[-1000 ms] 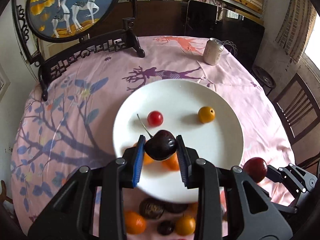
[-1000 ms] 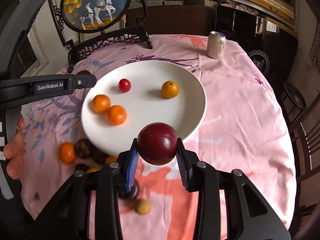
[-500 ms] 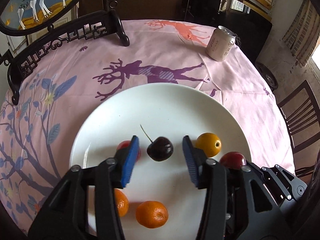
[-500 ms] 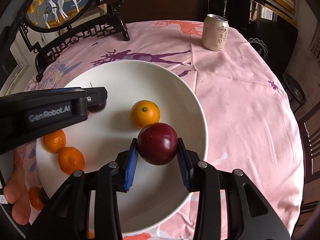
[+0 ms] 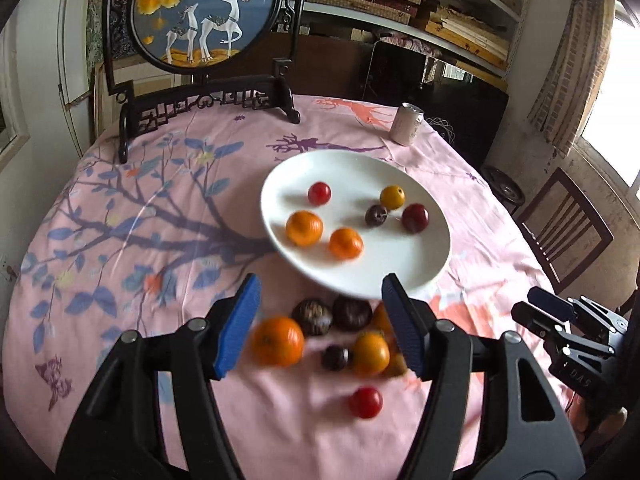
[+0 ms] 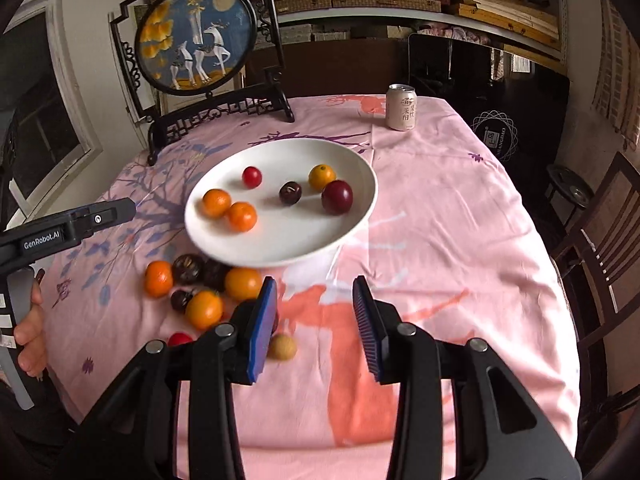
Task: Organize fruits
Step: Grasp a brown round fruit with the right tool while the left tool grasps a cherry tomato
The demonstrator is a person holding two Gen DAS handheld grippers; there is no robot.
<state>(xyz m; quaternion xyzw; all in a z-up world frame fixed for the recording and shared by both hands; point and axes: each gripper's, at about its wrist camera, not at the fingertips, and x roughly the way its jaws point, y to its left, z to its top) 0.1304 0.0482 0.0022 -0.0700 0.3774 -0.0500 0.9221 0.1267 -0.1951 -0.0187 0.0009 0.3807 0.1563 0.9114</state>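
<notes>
A white plate on the pink tablecloth holds a dark cherry, a red plum, a yellow fruit, a cherry tomato and two oranges. My left gripper is open and empty, above a loose pile of oranges and dark fruits in front of the plate. My right gripper is open and empty, over bare cloth before the plate.
A drink can stands behind the plate. A framed deer screen stands at the back left. A small tan fruit and a red tomato lie near the front. A wooden chair is on the right.
Both grippers have let go of their fruit on the plate, the left the cherry and the right the plum, and pulled back toward the front of the table, open.
</notes>
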